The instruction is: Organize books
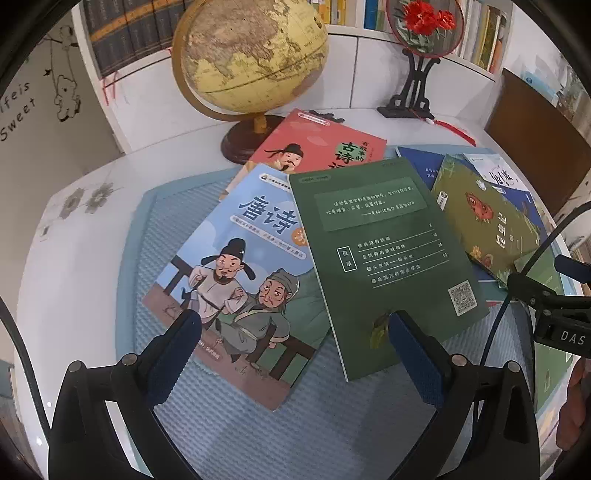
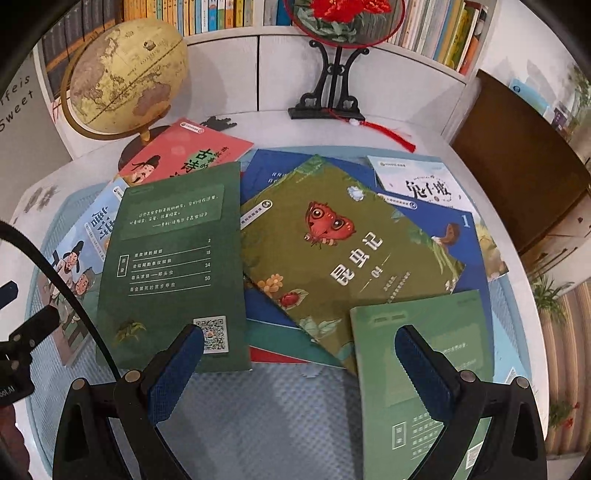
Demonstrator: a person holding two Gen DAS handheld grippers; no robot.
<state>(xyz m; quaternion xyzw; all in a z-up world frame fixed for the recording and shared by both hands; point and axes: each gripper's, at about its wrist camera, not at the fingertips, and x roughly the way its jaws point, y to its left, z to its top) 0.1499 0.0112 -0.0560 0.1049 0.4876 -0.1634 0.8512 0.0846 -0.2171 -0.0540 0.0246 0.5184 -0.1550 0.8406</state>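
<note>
Several thin books lie overlapping on a blue textured mat. A light-blue poetry book lies at the left, with a dark green book partly on top of it and a coral book behind. In the right wrist view an olive insect book tops a blue book and a white book. A pale green book lies nearest. My left gripper hovers open over the light-blue and dark green books. My right gripper hovers open between the dark green book and the pale green one.
A globe and a round flower fan on a black stand stand at the back of the white table. Filled bookshelves run behind. A brown cabinet is at the right.
</note>
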